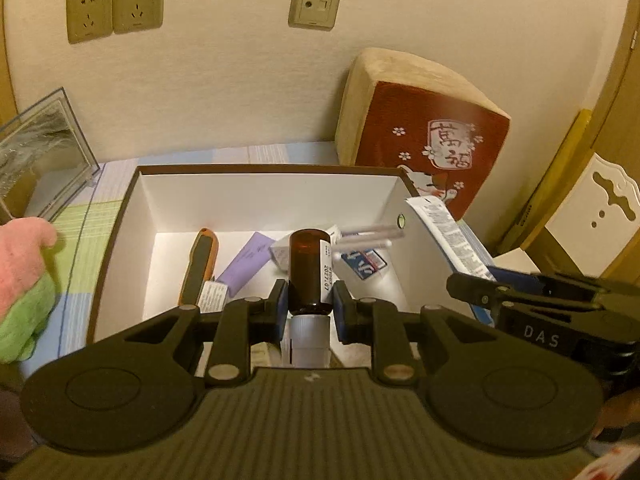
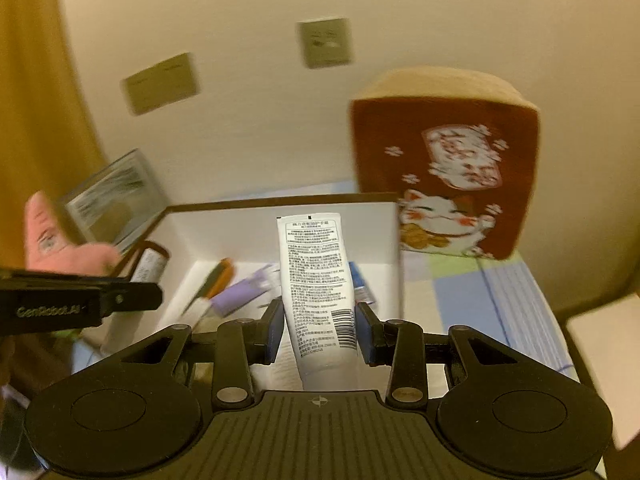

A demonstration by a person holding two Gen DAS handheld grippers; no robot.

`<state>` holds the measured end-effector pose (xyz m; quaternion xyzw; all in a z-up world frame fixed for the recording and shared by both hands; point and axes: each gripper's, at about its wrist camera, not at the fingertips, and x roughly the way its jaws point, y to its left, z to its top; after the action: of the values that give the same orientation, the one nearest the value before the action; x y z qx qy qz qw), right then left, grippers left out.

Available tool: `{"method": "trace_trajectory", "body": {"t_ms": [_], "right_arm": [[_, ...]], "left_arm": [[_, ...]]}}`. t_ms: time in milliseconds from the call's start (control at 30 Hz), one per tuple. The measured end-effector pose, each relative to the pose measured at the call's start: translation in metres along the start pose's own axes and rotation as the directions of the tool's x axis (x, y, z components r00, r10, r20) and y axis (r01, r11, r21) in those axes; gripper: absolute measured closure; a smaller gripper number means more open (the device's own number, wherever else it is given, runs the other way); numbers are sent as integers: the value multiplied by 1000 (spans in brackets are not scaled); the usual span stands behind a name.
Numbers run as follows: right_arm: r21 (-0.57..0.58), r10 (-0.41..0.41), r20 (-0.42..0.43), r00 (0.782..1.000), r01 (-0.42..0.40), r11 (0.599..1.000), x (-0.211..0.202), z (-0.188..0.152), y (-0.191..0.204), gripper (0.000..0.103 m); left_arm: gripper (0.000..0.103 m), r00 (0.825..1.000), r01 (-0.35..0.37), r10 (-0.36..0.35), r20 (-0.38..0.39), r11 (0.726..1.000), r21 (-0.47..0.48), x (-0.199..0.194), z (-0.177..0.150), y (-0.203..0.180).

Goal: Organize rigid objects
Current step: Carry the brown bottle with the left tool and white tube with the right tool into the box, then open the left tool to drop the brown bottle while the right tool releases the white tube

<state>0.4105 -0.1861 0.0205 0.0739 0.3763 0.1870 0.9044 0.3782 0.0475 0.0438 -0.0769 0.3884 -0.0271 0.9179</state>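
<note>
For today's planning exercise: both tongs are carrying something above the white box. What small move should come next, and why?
Probably lower the left tongs and set the brown bottle on the bare floor of the white box. The bottle already hangs over the box, while the right tongs hold the white tube beside it.

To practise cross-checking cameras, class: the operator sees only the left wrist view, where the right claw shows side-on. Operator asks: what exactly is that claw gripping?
Observer: The right claw is shut on a white tube, with its printed back facing the camera.
Operator: Any marking near the grip?
Observer: A barcode sits low on the tube, level with the pads.
Operator: I see only part of the cushion's picture.
Observer: The red cushion shows a whole white lucky cat.
</note>
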Motion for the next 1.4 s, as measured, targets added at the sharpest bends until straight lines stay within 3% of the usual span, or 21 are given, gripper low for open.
{"method": "trace_trajectory", "body": {"t_ms": [200,533,800,1300,1367,1400], "right_arm": [[81,-14,-53,998,18,997,27,-2,-13,68],[79,-5,-105,995,13,997,58,-6,-16,68],[25,5,-121,993,-2,1000,68,-3,-11,67],[46,39,-149,988,-33,998,65,-8,-12,67],[54,44,-147,988,-37,998,64,-8,-12,66],[61,48,-149,988,-40,997,63,-8,-13,66]], "left_arm": [[84,999,1,-2,-38,1000,-29,33,9,3],[84,994,2,-7,-107,999,-53,71,4,9],[84,991,1,-10,-133,998,-67,84,1,12],[84,987,0,-12,-159,997,-77,93,1,13],[78,988,-10,-2,-154,997,-81,93,1,14],[67,988,-12,-1,-153,997,-80,93,1,15]]}}
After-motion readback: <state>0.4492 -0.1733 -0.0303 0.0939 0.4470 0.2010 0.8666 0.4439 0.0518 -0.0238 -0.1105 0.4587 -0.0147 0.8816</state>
